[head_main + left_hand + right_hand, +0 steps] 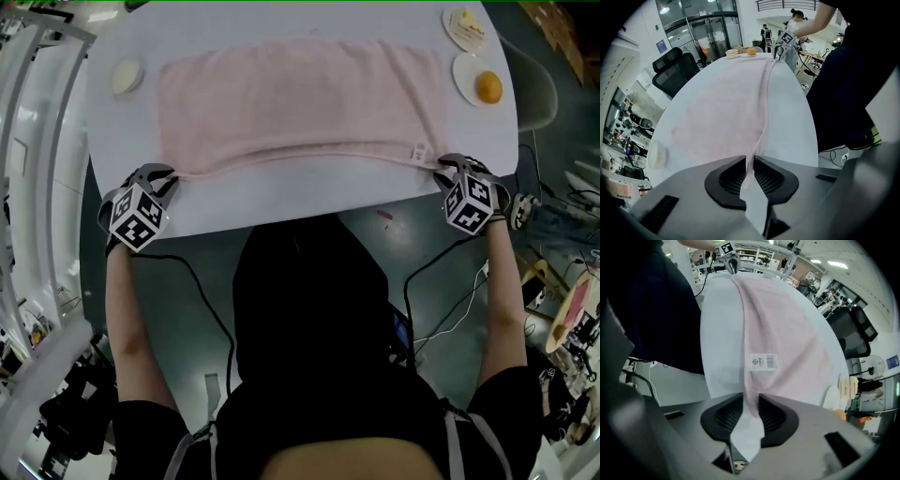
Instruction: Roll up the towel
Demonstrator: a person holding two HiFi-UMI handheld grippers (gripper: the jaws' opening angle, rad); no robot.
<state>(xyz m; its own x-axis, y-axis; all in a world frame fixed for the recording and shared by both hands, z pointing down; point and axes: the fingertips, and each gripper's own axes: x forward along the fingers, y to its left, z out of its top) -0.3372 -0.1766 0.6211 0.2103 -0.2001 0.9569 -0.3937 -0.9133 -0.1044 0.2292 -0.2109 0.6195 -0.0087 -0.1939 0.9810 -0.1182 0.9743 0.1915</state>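
A pale pink towel (300, 103) lies spread flat across the white table (281, 211), its near hem folded into a low ridge. My left gripper (172, 178) stands at the towel's near left corner, pointing steeply down. In the left gripper view the left gripper (749, 164) has its jaws closed on the towel (726, 103) hem. My right gripper (440, 167) is at the near right corner, beside the white label (419, 150). The right gripper view shows the right gripper (751, 404) pinching the towel (787, 338) edge just below the label (764, 362).
At the table's far right are a plate with an orange (487, 86) and a plate of food (466, 26). A small round dish (127, 75) sits at the far left. The table's near edge runs just behind both grippers. Cables lie on the floor.
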